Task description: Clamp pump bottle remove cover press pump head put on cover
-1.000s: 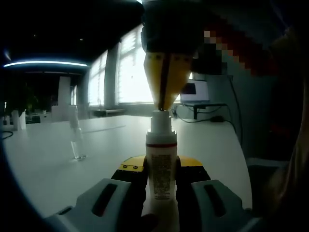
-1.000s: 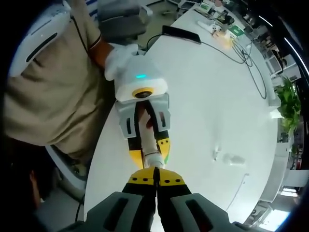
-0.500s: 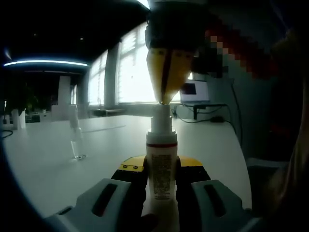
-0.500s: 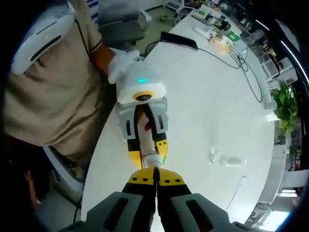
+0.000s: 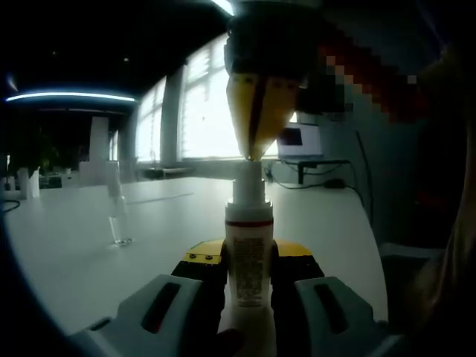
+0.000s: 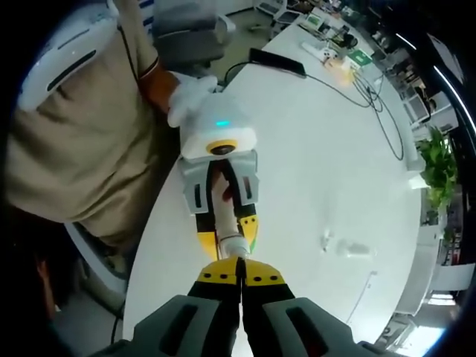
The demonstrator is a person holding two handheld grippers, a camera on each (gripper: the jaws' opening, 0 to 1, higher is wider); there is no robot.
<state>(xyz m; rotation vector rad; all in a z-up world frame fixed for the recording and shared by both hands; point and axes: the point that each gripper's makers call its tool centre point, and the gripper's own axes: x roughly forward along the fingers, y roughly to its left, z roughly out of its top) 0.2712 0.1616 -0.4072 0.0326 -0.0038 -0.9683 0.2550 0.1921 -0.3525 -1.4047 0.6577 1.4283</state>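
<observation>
A white pump bottle (image 5: 248,253) with a red band stands upright, and my left gripper (image 5: 249,260) is shut on its body. From above comes my right gripper (image 5: 253,152), its yellow jaws shut together, their tips resting on top of the pump head (image 5: 248,186). In the right gripper view my right gripper (image 6: 239,262) points straight down at the pump head (image 6: 235,245), with the left gripper (image 6: 227,232) clamped on the bottle below. The clear cover (image 5: 118,216) stands apart on the white table (image 5: 67,253); it shows as a faint clear shape (image 6: 354,248) in the right gripper view.
A person in a beige shirt (image 6: 82,134) stands at the table's rounded edge, a white-gloved hand (image 6: 190,97) on the left gripper. Cables (image 6: 372,89), a black flat device (image 6: 277,62) and small items lie at the far end. A plant (image 6: 437,167) is beyond the table.
My right gripper's tips have risen slightly, and the pump head has come up with them, showing more of its stem. The bottle and the left gripper have stayed put.
</observation>
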